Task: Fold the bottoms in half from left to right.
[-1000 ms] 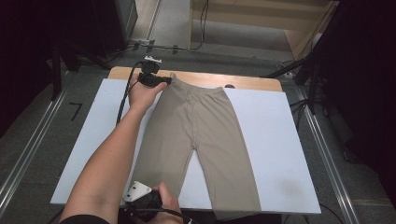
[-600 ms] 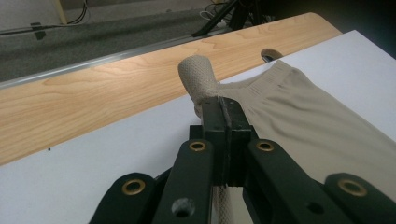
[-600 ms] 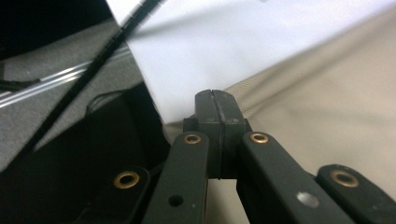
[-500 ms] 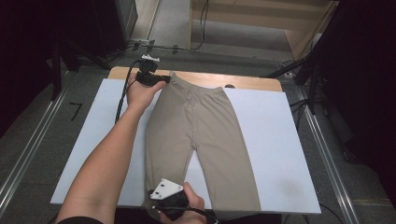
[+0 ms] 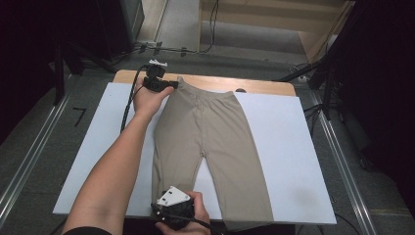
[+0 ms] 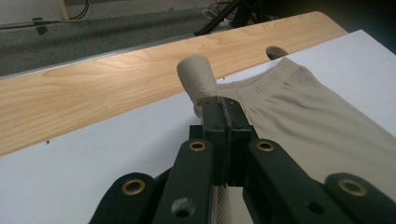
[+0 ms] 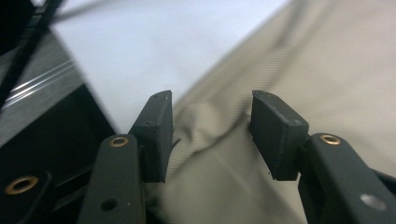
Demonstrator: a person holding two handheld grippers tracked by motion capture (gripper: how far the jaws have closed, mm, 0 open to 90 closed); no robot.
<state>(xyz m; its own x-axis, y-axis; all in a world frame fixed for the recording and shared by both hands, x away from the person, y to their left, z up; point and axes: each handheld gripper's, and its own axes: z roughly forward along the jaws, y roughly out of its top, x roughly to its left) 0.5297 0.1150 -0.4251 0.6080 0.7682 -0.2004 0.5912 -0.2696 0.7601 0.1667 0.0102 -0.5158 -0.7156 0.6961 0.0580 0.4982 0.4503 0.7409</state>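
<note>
Khaki trousers (image 5: 210,132) lie flat on a white sheet (image 5: 293,161), waistband at the far end. My left gripper (image 5: 171,84) is at the waistband's far left corner. In the left gripper view it (image 6: 224,105) is shut on a bunched fold of waistband (image 6: 196,77). My right gripper (image 5: 172,208) sits at the near edge by the left leg's hem. In the right gripper view its jaws (image 7: 210,126) have just been opening. They stand apart over wrinkled trouser cloth (image 7: 299,60), and the pads do not press on it.
The sheet covers a wooden table whose bare far edge (image 5: 259,85) shows behind the waistband, with a dark hole (image 6: 275,50) in it. Metal rails (image 5: 342,161) run along both sides. Cables lie on the grey floor beyond. The table's near left corner (image 7: 70,93) is close to the right gripper.
My right hand has slid right along the near edge, from beside the left leg's hem to over it. The left hand and the waistband have not moved.
</note>
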